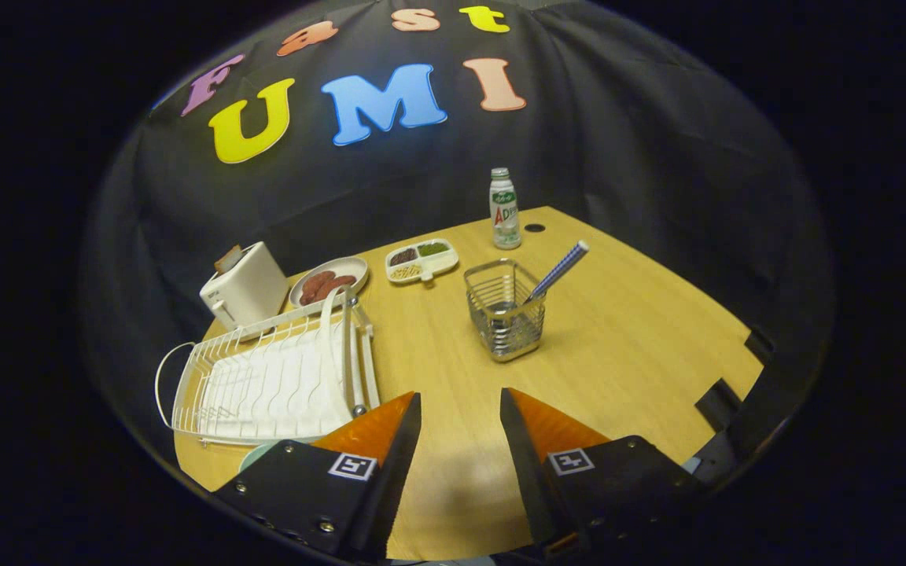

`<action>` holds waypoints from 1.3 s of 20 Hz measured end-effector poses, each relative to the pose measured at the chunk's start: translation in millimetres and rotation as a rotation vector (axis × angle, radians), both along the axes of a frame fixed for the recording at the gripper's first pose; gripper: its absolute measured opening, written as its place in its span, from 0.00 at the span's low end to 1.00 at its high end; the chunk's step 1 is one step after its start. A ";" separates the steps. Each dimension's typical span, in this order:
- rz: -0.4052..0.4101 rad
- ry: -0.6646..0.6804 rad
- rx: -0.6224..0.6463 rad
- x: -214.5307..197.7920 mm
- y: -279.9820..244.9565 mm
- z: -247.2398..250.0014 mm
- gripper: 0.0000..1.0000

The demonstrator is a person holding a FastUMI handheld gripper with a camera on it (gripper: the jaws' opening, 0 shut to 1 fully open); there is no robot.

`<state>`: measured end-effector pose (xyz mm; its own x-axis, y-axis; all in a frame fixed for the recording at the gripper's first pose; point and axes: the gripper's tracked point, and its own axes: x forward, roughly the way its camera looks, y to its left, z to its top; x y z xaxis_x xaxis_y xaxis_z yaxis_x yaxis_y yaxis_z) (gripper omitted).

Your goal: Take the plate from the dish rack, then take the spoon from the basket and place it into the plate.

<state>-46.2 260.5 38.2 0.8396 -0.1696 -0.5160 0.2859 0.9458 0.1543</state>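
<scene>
gripper (459, 409) open, empty, spoon (557, 272) in basket (502, 310).

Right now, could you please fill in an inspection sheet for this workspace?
Surface: light wooden table, with a small dark hole near the bottle.
Job's things: white dish rack ahead of the left finger, no plate standing in it; a pale green rim by the left finger, possibly the plate; wire basket beyond the fingers, with the spoon leaning in it.
Clutter: white toaster, plate of reddish food, divided snack tray, bottle.
Grippers: gripper open over bare table, holding nothing.
Cables: nothing seen.
Surroundings: black cloth wall.
</scene>
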 end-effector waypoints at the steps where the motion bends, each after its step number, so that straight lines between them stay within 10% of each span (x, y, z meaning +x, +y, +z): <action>1: -0.023 -0.009 -0.018 7.6 -11.8 4.9 0.65; 19: -0.278 -0.044 0.138 102.5 -110.5 -14.0 0.65; 26: -0.243 -0.101 0.180 118.0 -110.9 -9.9 0.21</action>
<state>71.8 149.6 28.3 0.8344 -0.2846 -0.4720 0.4744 0.8067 0.3523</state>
